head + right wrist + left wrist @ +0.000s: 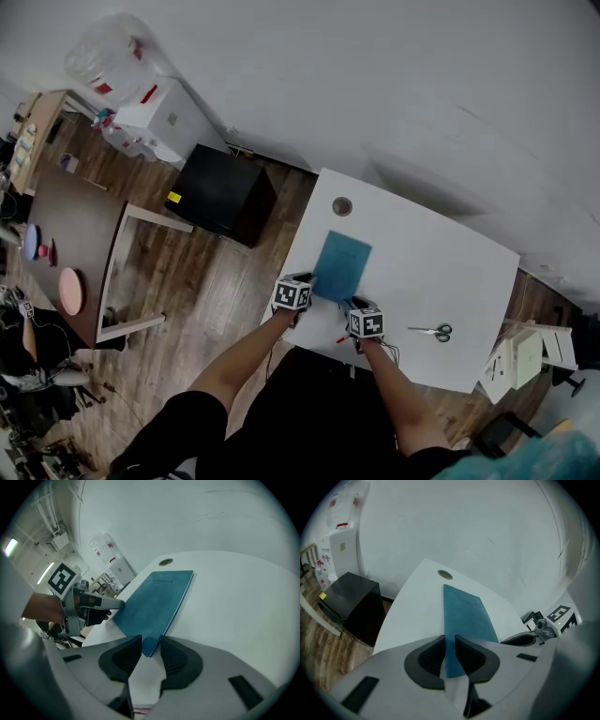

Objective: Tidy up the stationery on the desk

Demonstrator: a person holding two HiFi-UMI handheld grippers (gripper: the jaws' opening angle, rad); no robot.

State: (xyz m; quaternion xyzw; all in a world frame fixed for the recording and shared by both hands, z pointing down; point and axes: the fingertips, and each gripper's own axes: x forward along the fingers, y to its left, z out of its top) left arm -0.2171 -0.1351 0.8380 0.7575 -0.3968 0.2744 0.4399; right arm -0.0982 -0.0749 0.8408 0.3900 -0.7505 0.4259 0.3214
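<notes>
Both grippers are down at the near edge of the desk, toward its left corner. My left gripper has its jaws a narrow gap apart. The near edge of the notebook shows in that gap, but the pads aren't pinching it. My right gripper is just to the right of it with its jaws a bit wider. The notebook's near right corner pokes in between them and isn't gripped either, so neither one is holding anything.

There's a small red thing at the near edge by the right gripper, too tiny to say what it is.

The blue notebook lies flat and closed close to the left edge, running from my jaws toward the middle. The scissors are well off to the right, near the near right corner. The round hole is up by the far left corner.
</notes>
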